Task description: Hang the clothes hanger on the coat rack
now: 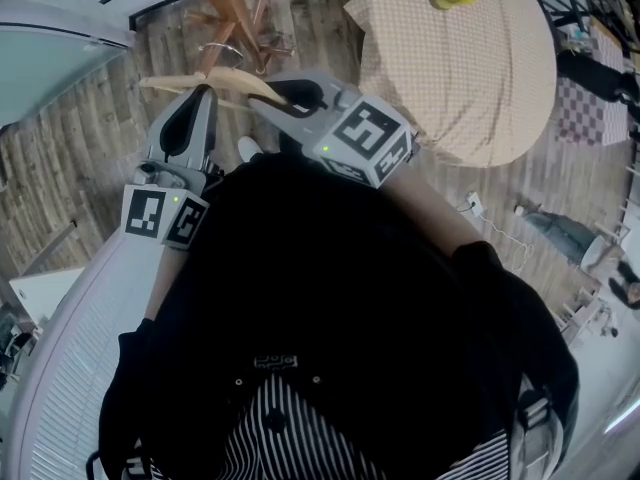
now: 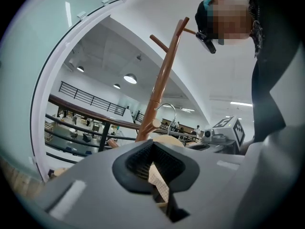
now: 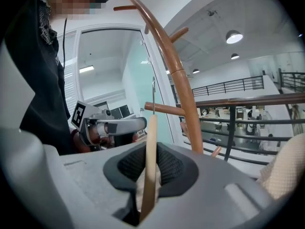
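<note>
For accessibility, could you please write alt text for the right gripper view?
The right gripper clamps a wooden hanger seen edge-on, its wire hook rising before a peg of the brown coat rack. The left gripper shows at left.

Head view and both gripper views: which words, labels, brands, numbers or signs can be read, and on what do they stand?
No text can be read.
The cube on the left gripper and the cube on the right gripper: square black-and-white markers only, no letters.
Small tag on the person's black garment: too small to read.
</note>
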A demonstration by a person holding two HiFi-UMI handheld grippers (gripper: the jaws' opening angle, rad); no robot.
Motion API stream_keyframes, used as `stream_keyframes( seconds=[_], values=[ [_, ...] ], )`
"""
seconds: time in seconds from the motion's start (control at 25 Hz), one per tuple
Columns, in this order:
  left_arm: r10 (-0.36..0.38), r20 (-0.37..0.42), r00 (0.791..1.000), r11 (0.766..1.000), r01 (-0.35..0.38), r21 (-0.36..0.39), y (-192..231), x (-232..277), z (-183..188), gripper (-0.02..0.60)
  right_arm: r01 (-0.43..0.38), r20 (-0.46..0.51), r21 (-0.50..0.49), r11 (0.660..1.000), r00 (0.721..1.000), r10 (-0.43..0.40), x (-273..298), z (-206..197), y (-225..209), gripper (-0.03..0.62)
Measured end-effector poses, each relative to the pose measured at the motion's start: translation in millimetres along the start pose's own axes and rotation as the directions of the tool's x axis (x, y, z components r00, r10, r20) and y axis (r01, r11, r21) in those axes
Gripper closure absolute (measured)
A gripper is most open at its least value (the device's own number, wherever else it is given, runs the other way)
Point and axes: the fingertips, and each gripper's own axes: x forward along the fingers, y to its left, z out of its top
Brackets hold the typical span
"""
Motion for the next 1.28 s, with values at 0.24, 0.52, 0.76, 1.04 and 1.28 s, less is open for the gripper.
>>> stream_keyframes(
  seconds=[0.24,0.52,0.76,1.04,1.28],
  values=[
    [0.035,-0.017,0.999,0.999,-0.036,-0.021,5,5,5,0.578,-0.015,-0.004,0.004,1.000,1.000,0.015,6,4,-5,0.534],
    [0.026,-0.035,0.999,0.999,-0.027,-0.019,4,9,-3,0.578,0.002,-0.024,0.012,1.000,1.000,-0.002,16,3,-19,0.534],
    [0.034,-0.047,0.998,0.999,-0.035,-0.027,6,13,-8,0.578,0.015,-0.039,0.011,1.000,0.999,-0.014,26,0,-31,0.534],
    [0.035,-0.055,0.998,0.999,-0.036,-0.023,7,18,-5,0.578,0.036,-0.055,0.008,0.999,0.998,-0.035,32,-8,-37,0.534],
    [0.022,-0.078,0.997,1.000,-0.024,-0.015,3,19,-12,0.578,0.064,-0.101,0.026,0.998,0.993,-0.061,34,-28,-42,0.534]
  ],
)
